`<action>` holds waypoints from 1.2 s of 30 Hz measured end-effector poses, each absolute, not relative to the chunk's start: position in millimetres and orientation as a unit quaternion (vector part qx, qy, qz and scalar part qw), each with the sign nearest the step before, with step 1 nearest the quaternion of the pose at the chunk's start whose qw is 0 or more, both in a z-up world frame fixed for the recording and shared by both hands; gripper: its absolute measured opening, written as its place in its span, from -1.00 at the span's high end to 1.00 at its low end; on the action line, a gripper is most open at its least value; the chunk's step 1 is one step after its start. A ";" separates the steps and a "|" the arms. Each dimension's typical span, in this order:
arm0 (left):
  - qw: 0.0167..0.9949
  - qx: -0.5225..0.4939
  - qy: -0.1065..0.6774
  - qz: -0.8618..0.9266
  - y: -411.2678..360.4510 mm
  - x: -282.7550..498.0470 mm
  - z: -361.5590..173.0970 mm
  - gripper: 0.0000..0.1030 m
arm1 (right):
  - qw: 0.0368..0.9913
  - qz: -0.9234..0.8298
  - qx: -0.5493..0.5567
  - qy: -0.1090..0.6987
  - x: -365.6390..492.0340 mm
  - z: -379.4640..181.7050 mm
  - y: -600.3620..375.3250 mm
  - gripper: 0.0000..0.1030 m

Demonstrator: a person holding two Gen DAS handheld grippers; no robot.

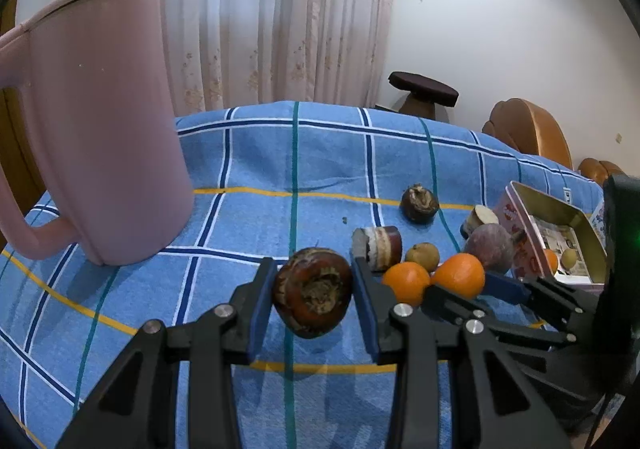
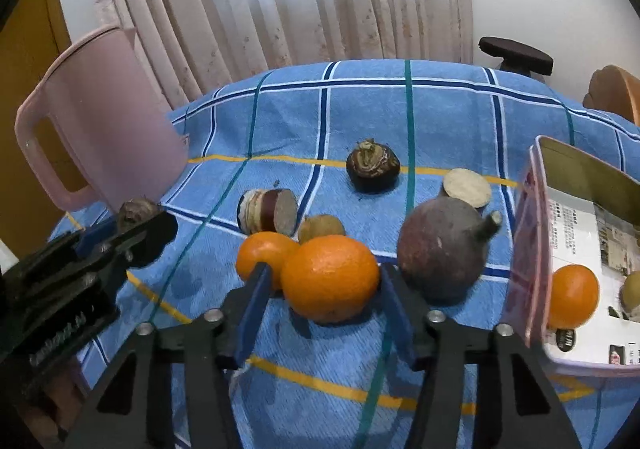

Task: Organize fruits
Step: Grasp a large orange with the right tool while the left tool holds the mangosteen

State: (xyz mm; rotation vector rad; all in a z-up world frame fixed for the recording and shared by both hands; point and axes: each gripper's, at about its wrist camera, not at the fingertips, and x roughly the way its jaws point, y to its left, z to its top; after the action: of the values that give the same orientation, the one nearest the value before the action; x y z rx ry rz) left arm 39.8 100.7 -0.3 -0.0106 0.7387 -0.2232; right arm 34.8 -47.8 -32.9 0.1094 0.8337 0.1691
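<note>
My left tongs (image 1: pixel 314 291) pinched a brown water chestnut (image 1: pixel 313 291) just above the counter (image 1: pixel 280 153), while my right tongs (image 2: pixel 328 289) straddled an orange (image 2: pixel 330 277), spread, beside the tin (image 2: pixel 532 249).

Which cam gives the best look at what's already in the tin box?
Right wrist. It looks over the tin box wall and shows an orange and a yellowish fruit on the printed lining. Left wrist shows the same box far right, small, partly cut off by the right gripper.
</note>
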 end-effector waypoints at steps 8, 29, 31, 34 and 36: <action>0.926 -0.011 0.360 -0.113 99.5 40.9 -3.3 0.22 | 0.914 0.092 0.048 0.393 20.8 -31.1 -50.7 0.05; 0.937 -0.019 0.288 -0.197 42.2 13.8 10.5 0.22 | 0.960 0.046 0.067 0.267 -53.8 22.6 -150.2 0.05; 0.935 -0.018 0.291 -0.203 30.8 13.2 10.7 0.22 | 0.962 0.025 0.069 0.263 -55.2 24.1 -167.6 0.05; 0.931 -0.006 0.290 -0.223 5.3 10.9 12.8 0.22 | 0.961 0.003 0.084 0.262 -55.3 23.6 -194.4 0.05; 0.930 0.005 0.286 -0.233 -10.5 7.8 15.3 0.22 | 0.960 -0.017 0.090 0.264 -55.9 23.8 -212.3 0.05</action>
State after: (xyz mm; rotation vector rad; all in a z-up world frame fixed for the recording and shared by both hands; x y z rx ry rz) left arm 7.8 -10.5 15.3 0.0103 0.5851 -0.4771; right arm -55.9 -212.3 23.8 0.1833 0.5357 -0.0350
